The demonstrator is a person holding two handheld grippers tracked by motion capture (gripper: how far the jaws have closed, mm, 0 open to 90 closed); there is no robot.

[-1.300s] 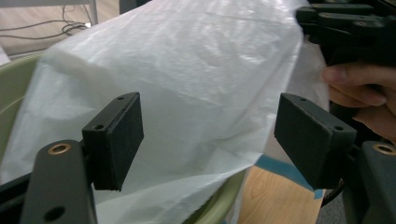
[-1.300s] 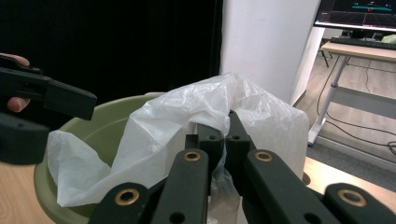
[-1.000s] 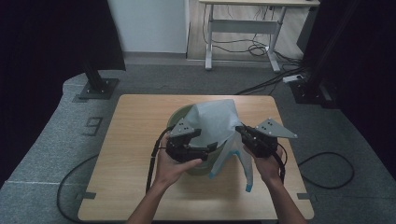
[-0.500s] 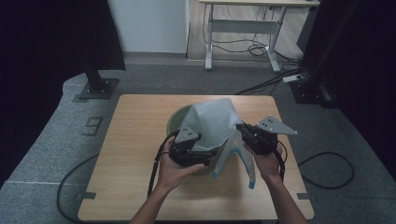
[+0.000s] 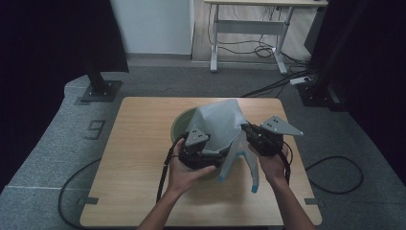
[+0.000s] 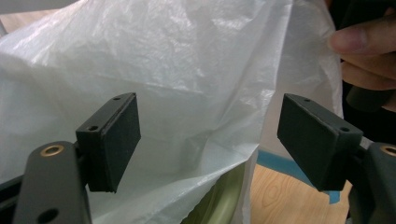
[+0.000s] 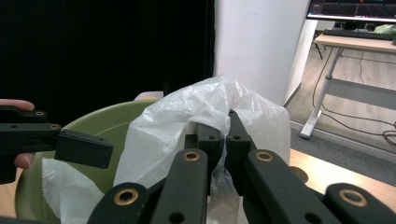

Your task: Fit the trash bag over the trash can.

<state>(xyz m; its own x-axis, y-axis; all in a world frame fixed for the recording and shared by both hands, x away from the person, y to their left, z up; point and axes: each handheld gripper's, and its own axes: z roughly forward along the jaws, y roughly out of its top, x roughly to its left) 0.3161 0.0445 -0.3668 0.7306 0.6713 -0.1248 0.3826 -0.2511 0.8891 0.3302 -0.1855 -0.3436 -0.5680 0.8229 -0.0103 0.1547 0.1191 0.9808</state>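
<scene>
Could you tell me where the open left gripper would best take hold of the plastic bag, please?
Probably the bag's loose lower edge, draped over the green bowl's rim. It hangs between the left gripper's open jaws, so come straight ahead and close. The right gripper already pinches the top.

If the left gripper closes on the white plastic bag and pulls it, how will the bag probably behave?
The plastic bag looks thin, crinkled and translucent, so it will probably crumple and stretch floppily rather than keep its shape. It seems very light. Since the right gripper already pinches it, pulling would likely tauten it over the green bowl.
</scene>
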